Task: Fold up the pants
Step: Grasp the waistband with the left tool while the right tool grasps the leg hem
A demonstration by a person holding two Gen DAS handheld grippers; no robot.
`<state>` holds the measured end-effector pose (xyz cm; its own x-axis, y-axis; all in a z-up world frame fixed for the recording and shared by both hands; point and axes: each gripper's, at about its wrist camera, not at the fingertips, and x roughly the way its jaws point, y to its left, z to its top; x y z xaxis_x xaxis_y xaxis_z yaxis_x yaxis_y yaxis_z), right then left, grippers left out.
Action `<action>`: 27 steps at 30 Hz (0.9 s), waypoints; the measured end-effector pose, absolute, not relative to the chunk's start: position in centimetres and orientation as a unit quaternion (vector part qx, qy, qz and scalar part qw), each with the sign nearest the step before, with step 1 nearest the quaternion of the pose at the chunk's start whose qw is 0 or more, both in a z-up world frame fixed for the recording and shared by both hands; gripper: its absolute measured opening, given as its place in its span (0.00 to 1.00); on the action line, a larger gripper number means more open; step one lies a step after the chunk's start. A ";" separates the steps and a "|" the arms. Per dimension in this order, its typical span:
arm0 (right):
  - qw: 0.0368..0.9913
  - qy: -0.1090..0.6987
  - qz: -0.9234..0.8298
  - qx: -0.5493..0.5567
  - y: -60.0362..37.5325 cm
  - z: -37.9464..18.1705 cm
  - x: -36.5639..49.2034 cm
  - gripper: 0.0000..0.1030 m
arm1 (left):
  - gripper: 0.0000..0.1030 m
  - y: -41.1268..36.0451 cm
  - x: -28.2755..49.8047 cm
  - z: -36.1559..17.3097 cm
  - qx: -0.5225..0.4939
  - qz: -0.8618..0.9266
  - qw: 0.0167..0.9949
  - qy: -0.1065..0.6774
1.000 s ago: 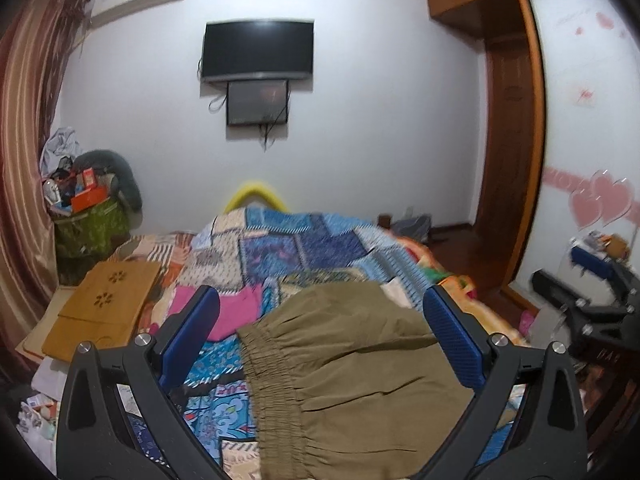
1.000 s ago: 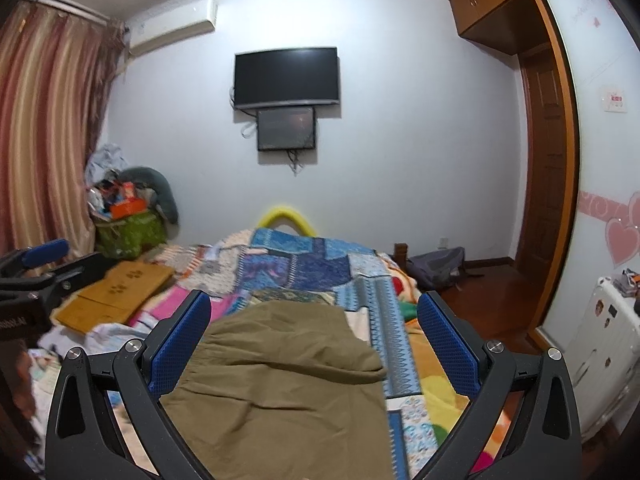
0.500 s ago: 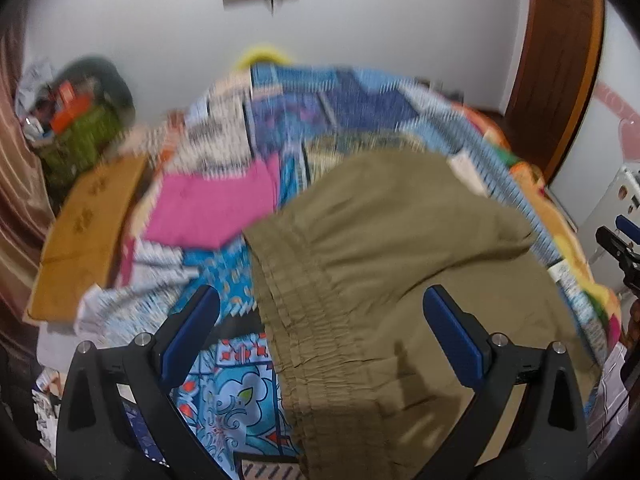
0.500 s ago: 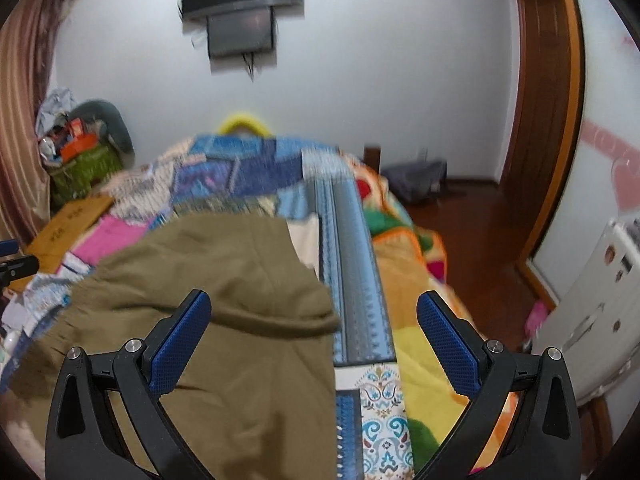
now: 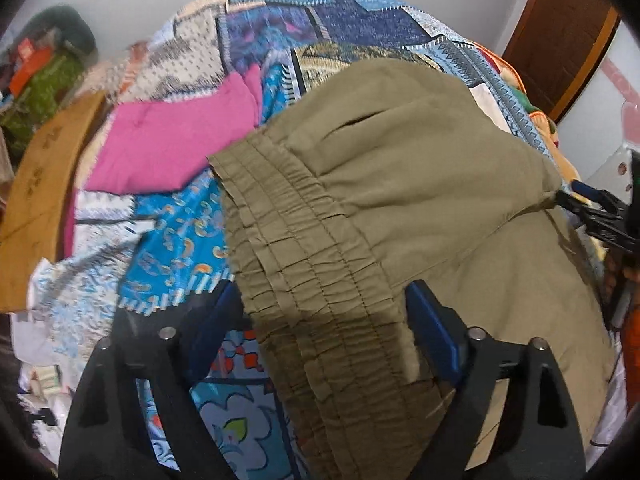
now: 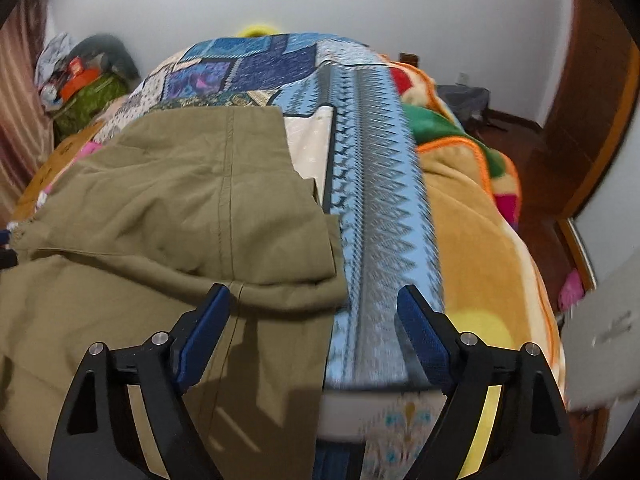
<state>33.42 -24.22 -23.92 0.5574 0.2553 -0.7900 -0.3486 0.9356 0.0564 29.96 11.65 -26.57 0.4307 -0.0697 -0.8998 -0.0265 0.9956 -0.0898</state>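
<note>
Your two wrist cameras look steeply down, close over the patchwork bedspread [image 5: 168, 240]; both share the olive cotton pants [image 5: 420, 184], left from the waistband end.

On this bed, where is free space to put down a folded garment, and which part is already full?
Free: the patchwork quilt beyond the olive-green pants, and the blue zigzag strip with the orange blanket to their right. Crowded: the left side, where a pink cloth and a wooden board lie close together.

Both grippers, left gripper [image 5: 326, 320] and right gripper [image 6: 314, 318], have dropped toward the olive pants [image 5: 420, 184], jaws just narrowing, still unclamped.
</note>
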 end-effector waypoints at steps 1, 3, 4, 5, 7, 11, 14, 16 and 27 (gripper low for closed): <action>0.878 0.439 0.181 -0.061 -24.0 -24.1 33.8 0.80 | 0.80 11.9 30.1 -26.7 -0.054 -0.018 0.843 0.535; 0.875 0.440 0.191 -0.069 -23.6 -24.7 35.0 0.79 | 0.76 12.3 30.3 -27.0 -0.072 -0.026 0.842 0.534; 0.872 0.443 0.197 -0.070 -23.4 -24.8 35.3 0.78 | 0.76 12.3 30.3 -27.0 -0.073 -0.027 0.842 0.534; 0.868 0.447 0.205 -0.070 -23.4 -25.0 35.6 0.74 | 0.76 12.3 30.2 -27.1 -0.071 -0.030 0.842 0.534; 0.863 0.452 0.217 -0.063 -23.4 -25.3 35.7 0.68 | 0.75 12.2 30.2 -27.0 -0.058 -0.033 0.844 0.532; 0.857 0.457 0.230 -0.061 -23.1 -25.7 35.6 0.52 | 0.73 12.4 30.4 -26.9 -0.045 -0.019 0.845 0.532; 0.855 0.466 0.213 -0.074 -23.0 -26.2 35.7 0.34 | 0.73 12.8 30.5 -27.0 -0.034 -0.009 0.848 0.529; 0.856 0.466 0.212 -0.079 -22.8 -26.4 35.5 0.29 | 0.73 13.0 30.5 -27.1 -0.036 -0.007 0.848 0.529; 0.853 0.480 0.186 -0.082 -22.5 -25.8 35.1 0.25 | 0.73 13.6 30.0 -25.9 -0.059 -0.012 0.844 0.533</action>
